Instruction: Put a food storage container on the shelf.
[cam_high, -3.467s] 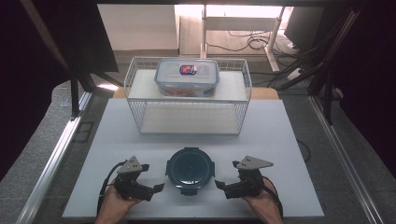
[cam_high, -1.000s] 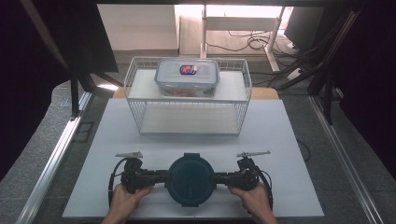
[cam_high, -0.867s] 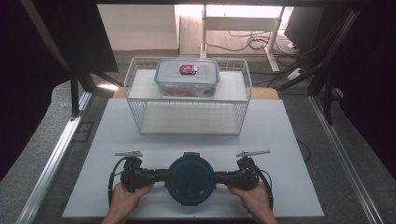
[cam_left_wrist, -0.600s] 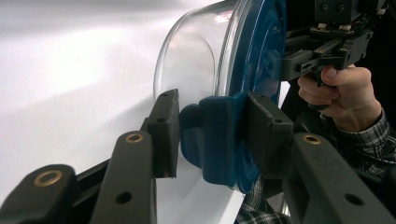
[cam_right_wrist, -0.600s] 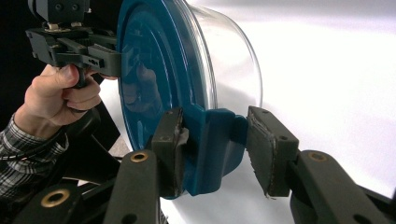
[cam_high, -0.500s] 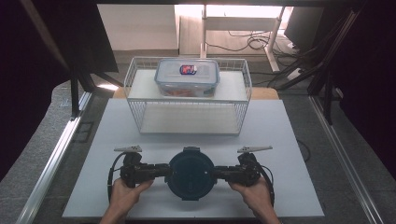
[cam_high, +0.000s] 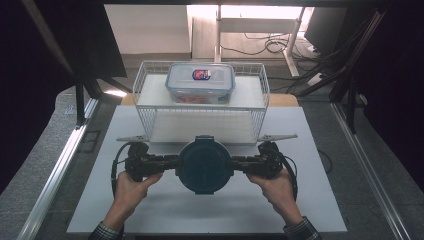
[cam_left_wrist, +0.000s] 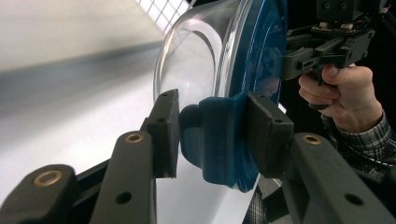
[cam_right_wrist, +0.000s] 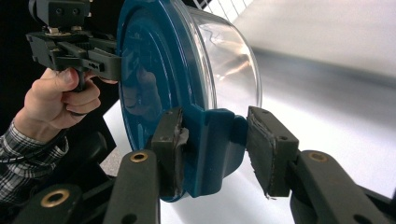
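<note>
Both tongs (cam_high: 176, 163) (cam_high: 235, 164) grip blue-lidded container (cam_high: 205, 166), clear bowl (cam_left_wrist: 196, 60) visible close-up

nothing here can be read as words or numbers. the one printed thing is a small red, white and blue sticker (cam_high: 201, 74) on the lid of the clear box (cam_high: 200, 83) that sits on top of the white wire rack (cam_high: 145, 92); it is far too small and blurred in the high view to make out any letters or brand. the blue lid of the round container (cam_high: 205, 166), seen close in both gripper views, carries no legible lettering or mark.
</note>
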